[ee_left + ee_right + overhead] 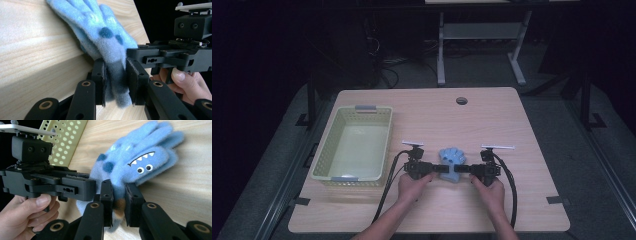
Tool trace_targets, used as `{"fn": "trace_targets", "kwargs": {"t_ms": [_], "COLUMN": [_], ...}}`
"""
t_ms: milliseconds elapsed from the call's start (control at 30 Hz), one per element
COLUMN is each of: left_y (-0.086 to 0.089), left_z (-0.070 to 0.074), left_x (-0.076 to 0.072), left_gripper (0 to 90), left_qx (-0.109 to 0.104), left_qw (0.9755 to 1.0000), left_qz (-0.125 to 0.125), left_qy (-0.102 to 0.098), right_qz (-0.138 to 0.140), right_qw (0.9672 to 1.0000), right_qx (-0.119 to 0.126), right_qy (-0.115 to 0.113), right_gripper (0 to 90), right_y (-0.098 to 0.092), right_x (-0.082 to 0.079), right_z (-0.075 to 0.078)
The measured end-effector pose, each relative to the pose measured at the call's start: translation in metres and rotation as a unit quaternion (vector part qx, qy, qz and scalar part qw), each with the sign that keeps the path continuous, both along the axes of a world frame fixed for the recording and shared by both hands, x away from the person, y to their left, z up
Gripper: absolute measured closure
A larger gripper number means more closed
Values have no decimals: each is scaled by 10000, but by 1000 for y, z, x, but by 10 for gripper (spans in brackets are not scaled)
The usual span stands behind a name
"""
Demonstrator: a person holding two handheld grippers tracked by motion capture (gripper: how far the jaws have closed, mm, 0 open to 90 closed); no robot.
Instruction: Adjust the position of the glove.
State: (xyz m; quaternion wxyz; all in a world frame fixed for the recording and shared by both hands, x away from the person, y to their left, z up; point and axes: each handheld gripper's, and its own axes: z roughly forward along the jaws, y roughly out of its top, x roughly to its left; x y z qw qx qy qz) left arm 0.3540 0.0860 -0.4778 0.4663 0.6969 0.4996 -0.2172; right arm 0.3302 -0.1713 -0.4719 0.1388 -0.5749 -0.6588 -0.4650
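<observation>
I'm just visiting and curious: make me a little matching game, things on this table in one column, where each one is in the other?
Things:
1. blue glove
2. yellow basket
3. round hole
4. left gripper

Places or states:
A. far edge of the tabletop
B. left part of the table
C. clamped on the glove's cuff
D. between the two grippers

Pairs: 1-D, 2-B, 3-A, 4-C

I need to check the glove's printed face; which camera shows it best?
The right gripper view: the blue glove lies close up, with eyes and toothed mouth plain. The left gripper view shows its dark-spotted side; the high view a small blue shape.
</observation>
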Motion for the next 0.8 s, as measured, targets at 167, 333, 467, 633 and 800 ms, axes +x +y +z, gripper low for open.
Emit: {"fn": "trace_targets", "kwargs": {"t_ms": [167, 333, 467, 633, 800], "left_y": [0, 1, 1, 4, 7], "left_z": [3, 6, 11, 16, 20], "left_x": [0, 0, 0, 0, 1], "left_gripper": [698, 698, 698, 698, 698], "left_qx": [-27, -44, -77, -117, -133], "left_qw": [10000, 10000, 9999, 9998, 9998], "left_qz": [-9, -11, -7, -20, -13], "left_qy": [-23, -53, -101, -147, -177], "right_qz": [-18, -16, -24, -11, 2], "right_qw": [10000, 9999, 9999, 9998, 9997], "right_qx": [45, 69, 97, 98, 108], "right_qy": [-30, -73, -112, -180, -220], "right_gripper": [789, 789, 789, 790, 791], "right_y": [-1, -1, -1, 1, 3], "right_x": [0, -1, -1, -1, -1], "right_z": [3, 6, 10, 16, 21]}}
